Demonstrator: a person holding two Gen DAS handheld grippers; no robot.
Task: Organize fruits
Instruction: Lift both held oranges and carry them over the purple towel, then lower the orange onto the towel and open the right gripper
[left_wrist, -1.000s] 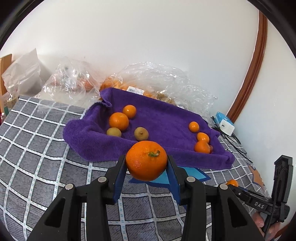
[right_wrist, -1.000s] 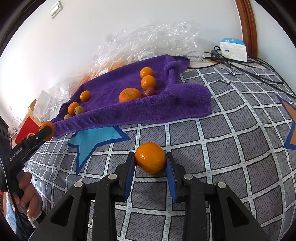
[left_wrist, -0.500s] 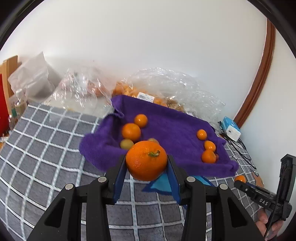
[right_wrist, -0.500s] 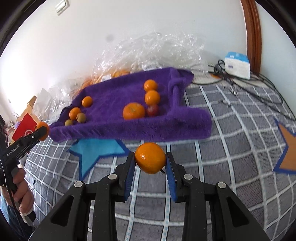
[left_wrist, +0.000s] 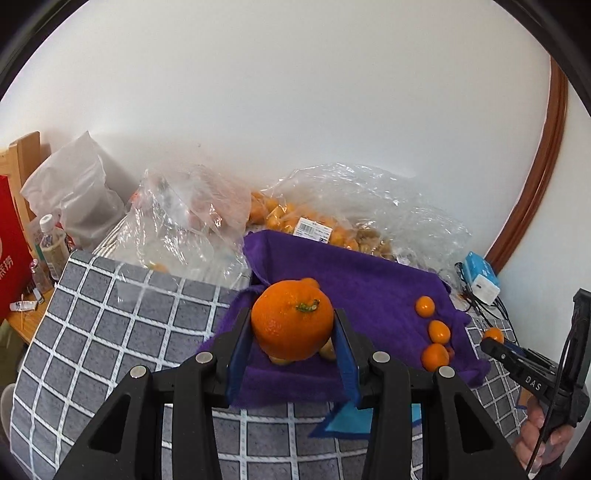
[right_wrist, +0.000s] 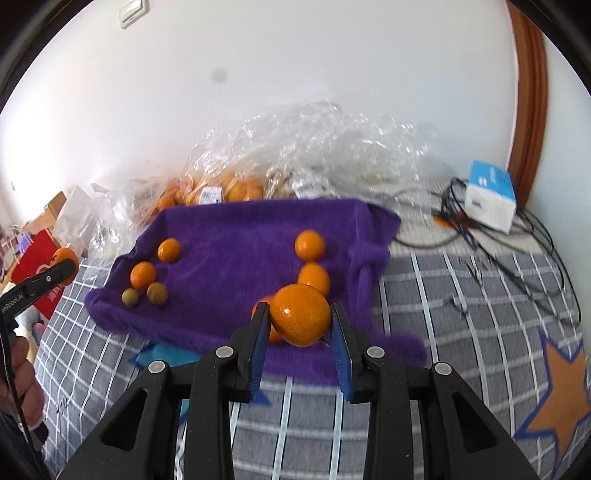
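Note:
My left gripper (left_wrist: 291, 332) is shut on a large orange with a green stem (left_wrist: 291, 319), held in the air over the near left edge of the purple towel (left_wrist: 369, 280). My right gripper (right_wrist: 300, 328) is shut on a smaller orange (right_wrist: 300, 319), held over the near right edge of the towel (right_wrist: 240, 236). On the towel lie a left group of two small oranges (right_wrist: 143, 275) and two greenish fruits (right_wrist: 157, 292), and a right group of oranges (right_wrist: 309, 244). The right gripper shows at the right of the left wrist view (left_wrist: 493, 338).
Clear plastic bags with more oranges (left_wrist: 295, 221) lie behind the towel against the wall. A white and blue box (right_wrist: 489, 201) with tangled cables sits at the right. A red bag (left_wrist: 9, 254) and bottles stand at the left. The grey checked cloth (left_wrist: 110, 317) covers the surface.
Both grippers have risen and moved forward toward the towel, each still holding its orange. They now hang over the towel's near edge.

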